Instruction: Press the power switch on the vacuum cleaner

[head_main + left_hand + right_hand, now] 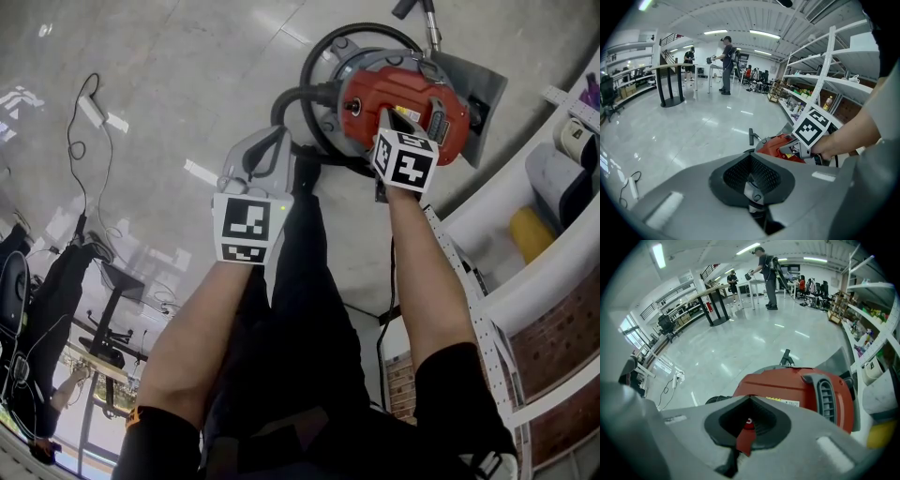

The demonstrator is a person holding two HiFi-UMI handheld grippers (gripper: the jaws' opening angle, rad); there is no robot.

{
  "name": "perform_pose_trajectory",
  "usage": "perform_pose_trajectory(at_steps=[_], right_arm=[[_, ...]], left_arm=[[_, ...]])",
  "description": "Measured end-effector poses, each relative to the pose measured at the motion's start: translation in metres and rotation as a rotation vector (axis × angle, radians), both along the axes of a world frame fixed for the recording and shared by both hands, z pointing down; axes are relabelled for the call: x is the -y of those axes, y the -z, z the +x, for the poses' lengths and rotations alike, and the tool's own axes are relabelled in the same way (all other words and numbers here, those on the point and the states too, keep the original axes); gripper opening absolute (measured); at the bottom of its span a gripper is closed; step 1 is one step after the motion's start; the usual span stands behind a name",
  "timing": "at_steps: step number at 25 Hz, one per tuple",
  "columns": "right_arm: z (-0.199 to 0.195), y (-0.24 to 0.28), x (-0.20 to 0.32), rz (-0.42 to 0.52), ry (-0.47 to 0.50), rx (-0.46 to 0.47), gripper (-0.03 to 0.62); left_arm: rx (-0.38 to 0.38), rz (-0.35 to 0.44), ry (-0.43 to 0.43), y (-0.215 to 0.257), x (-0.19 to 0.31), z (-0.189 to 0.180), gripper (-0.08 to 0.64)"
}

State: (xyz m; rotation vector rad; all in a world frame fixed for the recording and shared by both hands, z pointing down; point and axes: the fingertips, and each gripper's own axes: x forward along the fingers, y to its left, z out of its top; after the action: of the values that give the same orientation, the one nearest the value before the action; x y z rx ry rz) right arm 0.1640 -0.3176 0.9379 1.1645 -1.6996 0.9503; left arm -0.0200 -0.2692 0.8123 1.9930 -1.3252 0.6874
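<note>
The vacuum (403, 98) stands on the floor (169, 75) at one o'clock. The right claw (386, 114), pressed together, has its tip on the red top; the press looks begun, not proven done. Only the right gripper view shows what may be the switch (746, 422) between its jaws. The left claw (272, 141), closed and empty, hangs at the vacuum's eight o'clock.

White shelving (525, 286) stands on your right; a loose cable (91, 111) lies on the glossy floor (187, 66).
</note>
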Motion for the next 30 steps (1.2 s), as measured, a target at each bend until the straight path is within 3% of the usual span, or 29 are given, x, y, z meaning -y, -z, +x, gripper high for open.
perform_pose_trajectory(at_steps=[12, 22, 27, 30], right_arm=[[0.000, -0.009, 0.004, -0.066, 0.025, -0.039, -0.007], [-0.019, 0.047, -0.028, 0.060, 0.044, 0.073, -0.008], [-0.031, 0.091, -0.082, 0.047, 0.108, 0.145, -0.008], [-0.034, 0.127, -0.096, 0.069, 0.099, 0.198, -0.008]], left_arm=[[-0.008, 0.034, 0.015, 0.023, 0.002, 0.002, 0.014], [-0.007, 0.082, -0.040, 0.065, -0.001, 0.017, 0.014], [-0.042, 0.111, -0.156, 0.112, -0.016, 0.031, 0.014], [-0.041, 0.114, -0.192, 0.136, -0.034, 0.035, 0.014]])
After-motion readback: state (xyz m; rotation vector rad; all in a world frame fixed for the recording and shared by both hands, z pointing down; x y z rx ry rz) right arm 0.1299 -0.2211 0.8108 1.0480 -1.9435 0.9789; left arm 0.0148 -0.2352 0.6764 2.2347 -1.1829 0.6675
